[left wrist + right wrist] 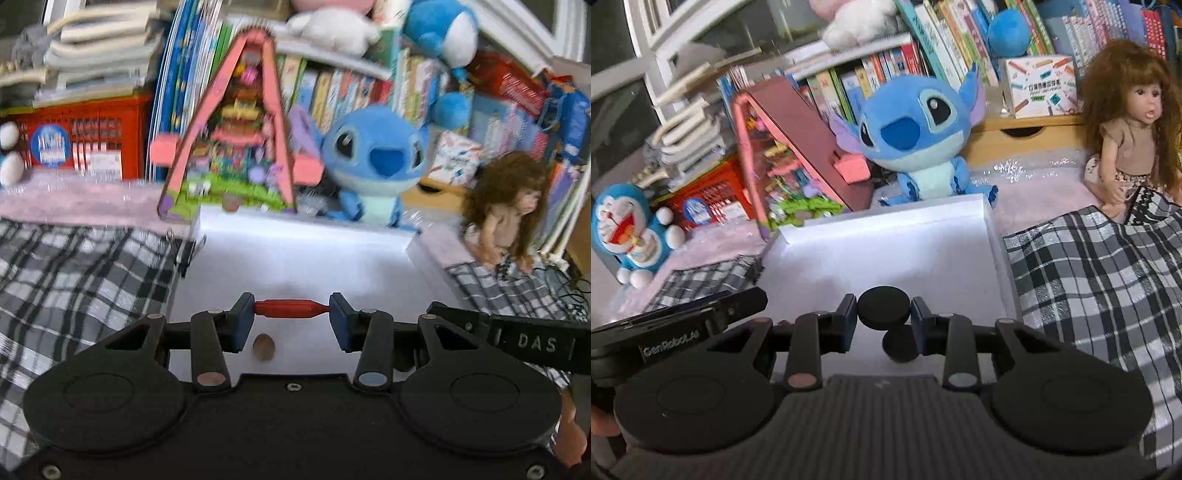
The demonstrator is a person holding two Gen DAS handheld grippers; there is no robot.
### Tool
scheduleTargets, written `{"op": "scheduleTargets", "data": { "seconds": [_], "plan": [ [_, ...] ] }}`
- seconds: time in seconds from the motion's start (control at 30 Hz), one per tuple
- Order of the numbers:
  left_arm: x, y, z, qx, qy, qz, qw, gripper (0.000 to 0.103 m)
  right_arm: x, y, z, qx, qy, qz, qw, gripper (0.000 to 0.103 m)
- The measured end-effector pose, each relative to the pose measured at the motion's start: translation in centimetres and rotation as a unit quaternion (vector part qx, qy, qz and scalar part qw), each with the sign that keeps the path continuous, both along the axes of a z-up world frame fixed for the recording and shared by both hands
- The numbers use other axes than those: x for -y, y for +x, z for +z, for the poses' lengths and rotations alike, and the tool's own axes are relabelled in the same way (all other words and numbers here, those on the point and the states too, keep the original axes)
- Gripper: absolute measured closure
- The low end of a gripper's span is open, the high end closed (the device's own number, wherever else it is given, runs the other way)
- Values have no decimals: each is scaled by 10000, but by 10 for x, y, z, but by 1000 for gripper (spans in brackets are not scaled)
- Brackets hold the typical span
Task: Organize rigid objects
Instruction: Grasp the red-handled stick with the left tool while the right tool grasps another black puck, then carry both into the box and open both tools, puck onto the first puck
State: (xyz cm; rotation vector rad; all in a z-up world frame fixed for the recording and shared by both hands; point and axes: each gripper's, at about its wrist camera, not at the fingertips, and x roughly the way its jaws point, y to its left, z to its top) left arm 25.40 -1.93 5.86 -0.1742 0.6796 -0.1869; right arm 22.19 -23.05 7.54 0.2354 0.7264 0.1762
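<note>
The left gripper (292, 309) is clamped on a red handle-shaped piece (287, 308), which spans crosswise between the two blue pads and is pressed at both of its ends. It hangs above the near part of a white tray (295, 251). On the tray floor just under the gripper lies a small brown oval object (263, 347), apart from the red piece. At the right edge of this view the other gripper's black body crosses in.

The right gripper (884, 313) is clamped on a black round disc (884, 308), with a pad pressing on each side of its rim. A second, smaller black round part (899, 344) shows just below the disc; I cannot tell whether the two are joined. This gripper also hangs above the near part of the same white tray (991, 236).

A black-and-white checked cloth (1100, 280) lies against the tray's right edge, and more of it lies along the left edge. At the tray's far left corner stands a pink A-frame toy house (236, 147), tilted. A blue plush toy (373, 155) sits just beyond the tray's far edge. A long-haired doll (1130, 136) sits near the far right corner, beyond the cloth. A blue-and-white cat plush (631, 232) stands well off to the left, next to a red crate (81, 136). Books (886, 66) fill the shelves behind.
</note>
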Motion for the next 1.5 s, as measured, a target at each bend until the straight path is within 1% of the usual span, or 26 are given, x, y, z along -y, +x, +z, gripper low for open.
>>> {"op": "scheduleTargets", "data": {
  "seconds": [0.1,0.17,0.4,0.53,0.83,0.97,1.13,1.3,1.5],
  "plan": [
    [0,15,-15,-192,68,173,9996,61,-2,17,-13,-269,41,60,9996,66],
    [2,21,-21,-150,184,207,9995,61,-1,26,-20,-376,49,4,9993,66],
    [12,26,-33,-23,567,166,9983,61,-5,42,-32,-392,-124,-18,9992,66],
    [16,26,-37,-41,714,163,9973,61,-12,47,-39,-449,-208,-7,9988,66],
    [14,29,-45,-196,705,225,9971,61,-21,51,-48,-503,-478,5,9976,65],
    [17,27,-46,-144,820,195,9963,61,-22,51,-50,-505,-568,-9,9971,66],
    [17,27,-46,-125,854,180,9961,61,-24,51,-51,-455,-671,-137,9966,66],
    [20,26,-48,-42,996,143,9949,61,-28,49,-53,-405,-856,-94,9955,66],
    [20,25,-48,-29,982,134,9951,61,-29,49,-53,-392,-868,-122,9954,65]
  ]
}}
